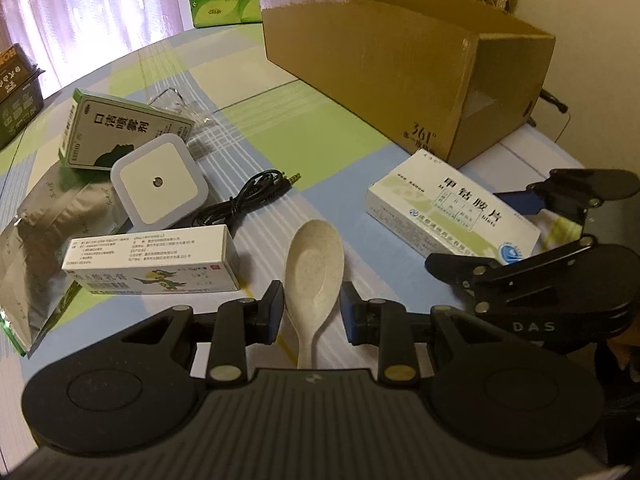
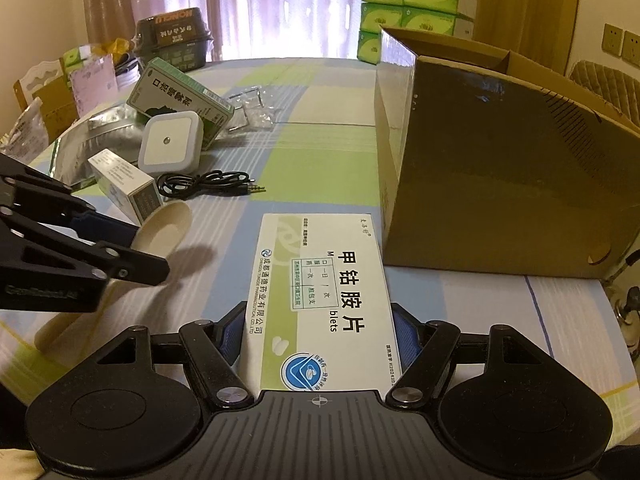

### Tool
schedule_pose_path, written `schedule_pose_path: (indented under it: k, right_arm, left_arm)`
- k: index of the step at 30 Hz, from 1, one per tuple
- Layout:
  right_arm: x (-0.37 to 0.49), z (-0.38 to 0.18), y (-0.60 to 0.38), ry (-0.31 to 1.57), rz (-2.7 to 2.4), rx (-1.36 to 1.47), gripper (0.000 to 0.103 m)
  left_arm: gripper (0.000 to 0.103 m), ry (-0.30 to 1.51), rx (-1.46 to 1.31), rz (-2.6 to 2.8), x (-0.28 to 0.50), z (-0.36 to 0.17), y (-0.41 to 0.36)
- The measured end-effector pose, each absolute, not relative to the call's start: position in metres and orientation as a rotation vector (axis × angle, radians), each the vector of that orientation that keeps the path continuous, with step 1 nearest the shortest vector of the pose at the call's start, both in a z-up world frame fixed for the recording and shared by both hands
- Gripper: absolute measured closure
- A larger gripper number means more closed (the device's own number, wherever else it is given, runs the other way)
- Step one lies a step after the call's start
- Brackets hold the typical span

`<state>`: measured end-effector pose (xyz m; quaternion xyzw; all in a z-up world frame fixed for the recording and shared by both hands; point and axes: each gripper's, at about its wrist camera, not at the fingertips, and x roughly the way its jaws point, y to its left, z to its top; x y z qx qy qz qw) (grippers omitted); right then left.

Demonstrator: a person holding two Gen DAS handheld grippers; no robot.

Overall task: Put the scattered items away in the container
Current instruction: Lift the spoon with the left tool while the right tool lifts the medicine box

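Down at the worktop (image 1: 256, 92), the left tool (image 1: 312, 312) stood with its blue pads apart on either side of the cream spoon (image 1: 314, 256), a gap showing on each side where the bowl narrows to the handle. The spoon lay flat, bowl pointing away toward the cardboard box (image 1: 400, 64).

The right tool (image 2: 318, 336) straddled the near end of the white tablet carton (image 2: 320, 292); its pads sat just beside the carton's long edges, but whether they pressed on it could not be told. That carton lay flat, just in front of the cardboard box, its far corner close to the box wall.

Left of the spoon, farther from the cardboard box, lay a white ointment carton (image 1: 156, 260), then a coiled black audio cable (image 1: 240, 196) and a square white night light (image 1: 160, 180) leaning on a green-and-white spray carton (image 1: 124, 128). Silver foil pouches (image 1: 52, 220) lay beyond these, farthest from the box. The cardboard box stood open at the top, its inside hidden from both views. Green tissue packs (image 2: 416, 4) were stacked behind it.
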<state>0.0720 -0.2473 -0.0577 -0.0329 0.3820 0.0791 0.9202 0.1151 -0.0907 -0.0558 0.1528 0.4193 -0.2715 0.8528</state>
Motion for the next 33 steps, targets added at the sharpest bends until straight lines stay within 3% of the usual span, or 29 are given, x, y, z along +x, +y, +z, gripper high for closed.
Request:
schedule_pose_path:
  k: [3, 9, 18, 26, 27, 33]
  right_arm:
    - [0.073, -0.058, -0.248, 0.790, 0.156, -0.061, 0.012]
    - [0.072, -0.059, -0.252, 0.782, 0.158, -0.037, 0.012]
    - [0.073, -0.056, -0.254, 0.768, 0.160, -0.026, 0.012]
    - [0.077, -0.056, -0.251, 0.772, 0.168, -0.027, 0.013]
    - [0.077, -0.057, -0.250, 0.774, 0.168, -0.032, 0.028]
    - [0.074, -0.051, -0.250, 0.764, 0.152, -0.040, 0.030]
  left_arm:
    - [0.077, 0.886, 0.335, -0.571, 0.118, -0.061, -0.094]
    - [0.073, 0.863, 0.340, -0.568, 0.122, -0.062, -0.094]
    - [0.076, 0.859, 0.330, -0.582, 0.127, -0.061, -0.096]
    - [0.076, 0.834, 0.296, -0.587, 0.116, -0.043, -0.090]
    - [0.076, 0.832, 0.292, -0.586, 0.116, -0.041, -0.089]
    - [0.076, 0.818, 0.284, -0.578, 0.115, -0.033, -0.083]
